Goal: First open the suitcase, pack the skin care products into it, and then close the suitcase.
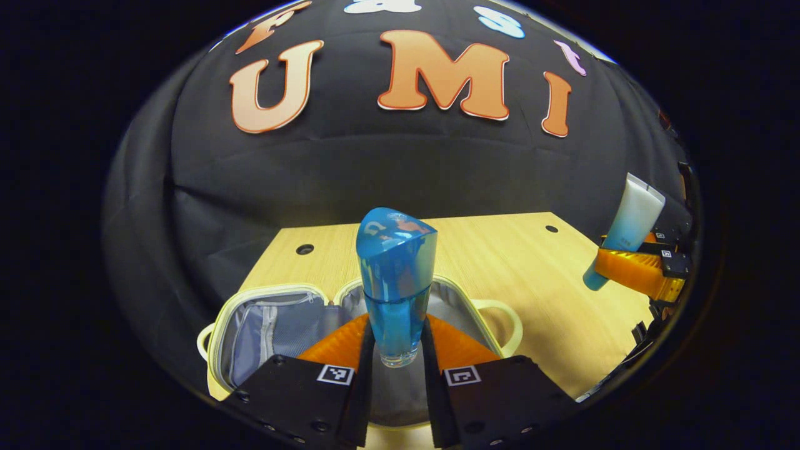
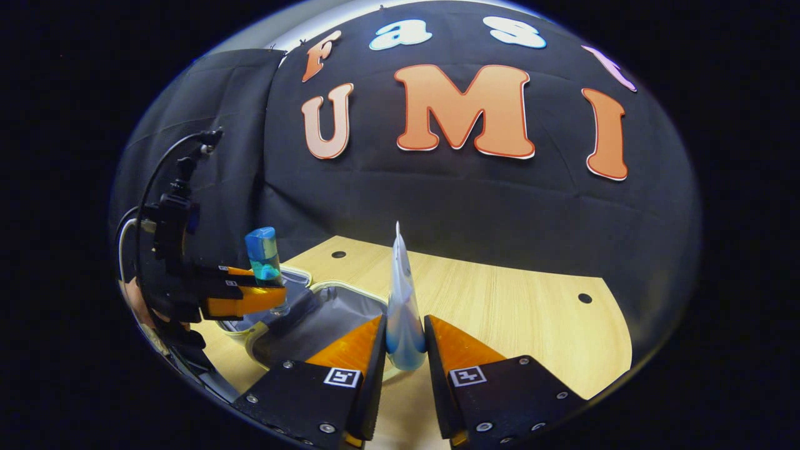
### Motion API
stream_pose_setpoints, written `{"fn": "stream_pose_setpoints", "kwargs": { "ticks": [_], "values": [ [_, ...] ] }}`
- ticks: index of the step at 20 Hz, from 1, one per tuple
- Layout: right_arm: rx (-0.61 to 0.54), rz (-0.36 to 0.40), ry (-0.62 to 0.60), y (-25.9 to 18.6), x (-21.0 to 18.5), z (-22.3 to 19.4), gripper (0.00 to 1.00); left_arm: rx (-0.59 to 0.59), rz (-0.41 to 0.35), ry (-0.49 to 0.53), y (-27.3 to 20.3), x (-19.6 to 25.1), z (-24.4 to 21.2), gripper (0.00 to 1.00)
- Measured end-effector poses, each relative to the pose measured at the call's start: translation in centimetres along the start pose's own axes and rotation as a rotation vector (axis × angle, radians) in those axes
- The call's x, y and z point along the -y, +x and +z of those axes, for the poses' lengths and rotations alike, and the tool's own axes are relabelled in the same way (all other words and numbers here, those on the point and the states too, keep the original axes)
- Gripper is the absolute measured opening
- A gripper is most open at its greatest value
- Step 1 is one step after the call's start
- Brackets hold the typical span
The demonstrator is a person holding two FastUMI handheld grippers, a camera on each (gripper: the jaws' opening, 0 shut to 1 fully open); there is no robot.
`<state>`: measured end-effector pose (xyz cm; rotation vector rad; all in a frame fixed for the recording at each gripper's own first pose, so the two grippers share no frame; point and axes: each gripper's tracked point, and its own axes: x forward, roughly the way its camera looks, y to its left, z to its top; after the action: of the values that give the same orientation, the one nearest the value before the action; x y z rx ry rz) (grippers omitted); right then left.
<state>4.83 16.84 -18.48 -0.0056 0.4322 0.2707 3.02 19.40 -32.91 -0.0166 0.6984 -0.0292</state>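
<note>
Surface: we record a light wood-grain table (image 1: pixel 512 262) with small dark round holes near its far edge, filling the lower middle of both views. Behind it, black cloth wall (image 1: pixel 400 169) hangs across the whole upper half, creased in folds.

Suitcase (image 1: pixel 275 325): we list it as a small pale-rimmed case lying open flat on the table, grey lining up, a zipped mesh pocket in the half at lower left of the left gripper view. A loop handle shows at its right edge. In the right gripper view the same case (image 2: pixel 325 319) sits lower left of centre.

Blue bottle (image 1: pixel 395 294): we find it upright at centre of the left gripper view, long axis vertical, slanted blue cap at top, clear base at bottom, above the open case. The left gripper (image 1: pixel 397 350) clasps it, one finger on each side of its lower body. In the right gripper view this gripper (image 2: pixel 250 300) and bottle (image 2: pixel 265 259) appear at left, over the case.

Tube (image 2: pixel 402 306): we note a white-to-blue tube standing upright at centre of the right gripper view, crimped end up, blue end down. The right gripper (image 2: pixel 404 350) grips its lower part from both sides. In the left gripper view the tube (image 1: pixel 631 225) leans at the right edge, held in that gripper (image 1: pixel 631 265).
</note>
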Motion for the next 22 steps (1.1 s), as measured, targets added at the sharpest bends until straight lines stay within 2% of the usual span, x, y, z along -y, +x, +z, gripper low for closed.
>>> {"fn": "stream_pose_setpoints", "kwargs": {
  "ticks": [6, 15, 17, 20, 22],
  "values": [
    [-0.061, -0.026, 0.013, 1.6, -3.4, -2.2, 0.38, -0.166, -0.096, -0.008, 3.3, -0.6, -5.7, 0.38],
    [-0.12, -0.037, 0.035, 3.4, -5.3, -4.3, 0.38, -0.38, -0.155, -0.063, 6.1, -0.5, -12.0, 0.38],
    [-0.13, -0.041, 0.045, 3.7, -5.4, -4.7, 0.38, -0.426, -0.163, -0.084, 6.0, -0.1, -12.7, 0.38],
    [-0.146, -0.049, 0.069, 3.9, -5.5, -5.3, 0.38, -0.431, -0.165, -0.049, 7.2, 0.1, -12.1, 0.36],
    [-0.152, -0.052, 0.077, 4.1, -5.4, -5.4, 0.38, -0.456, -0.163, -0.066, 7.8, 0.6, -12.0, 0.38]
  ]
}}
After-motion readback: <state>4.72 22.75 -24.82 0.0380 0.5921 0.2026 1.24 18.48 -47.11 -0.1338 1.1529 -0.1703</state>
